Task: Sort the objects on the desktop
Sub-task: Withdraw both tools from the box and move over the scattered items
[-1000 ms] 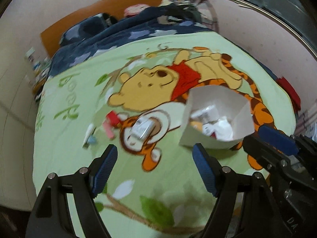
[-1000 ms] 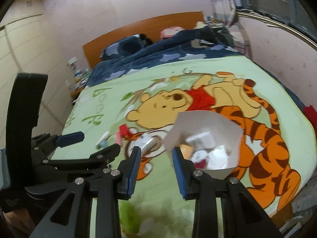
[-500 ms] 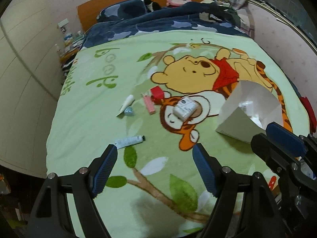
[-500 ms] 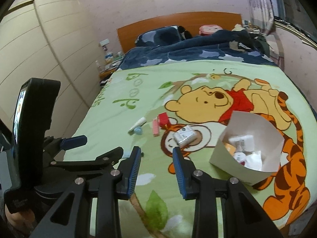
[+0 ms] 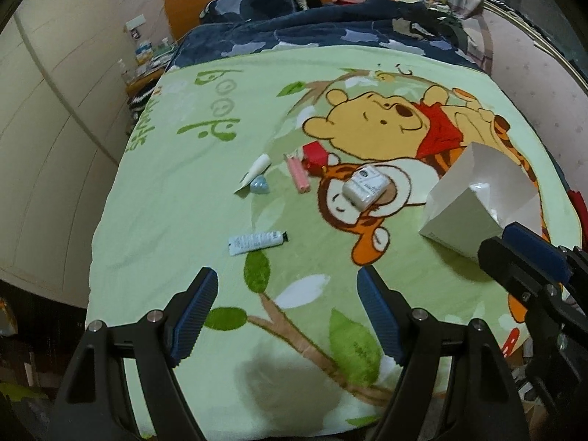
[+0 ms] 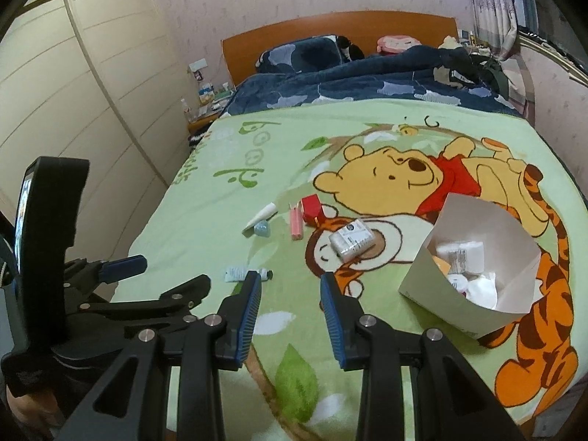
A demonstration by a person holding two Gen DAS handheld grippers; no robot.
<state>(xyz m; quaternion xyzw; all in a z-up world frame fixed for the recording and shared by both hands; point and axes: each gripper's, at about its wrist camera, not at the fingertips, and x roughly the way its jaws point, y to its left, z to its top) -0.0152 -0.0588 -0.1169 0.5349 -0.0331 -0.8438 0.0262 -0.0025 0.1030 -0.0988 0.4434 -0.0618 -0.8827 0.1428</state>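
Observation:
On the green cartoon blanket (image 5: 176,169) lie a white tube with a black cap (image 5: 256,241), a white tube (image 5: 255,169) beside a pale blue piece (image 5: 260,186), a pink stick (image 5: 298,175), a red box (image 5: 314,154) and a white packet (image 5: 364,186). A white paper box (image 6: 477,257) at the right holds several white packets. My left gripper (image 5: 284,308) is open and empty above the blanket's near part. My right gripper (image 6: 290,308) is open and empty, near the capped tube (image 6: 247,273).
A dark blue quilt (image 6: 367,84) and pillows (image 6: 301,53) cover the far half of the bed, against a wooden headboard (image 6: 330,29). A cream wardrobe (image 6: 92,92) stands at the left, with a cluttered bedside stand (image 6: 205,106). The bed's edges fall away left and near.
Both grippers have pulled back and swung left from the paper box. The view now takes in the loose items and the capped tube at the left.

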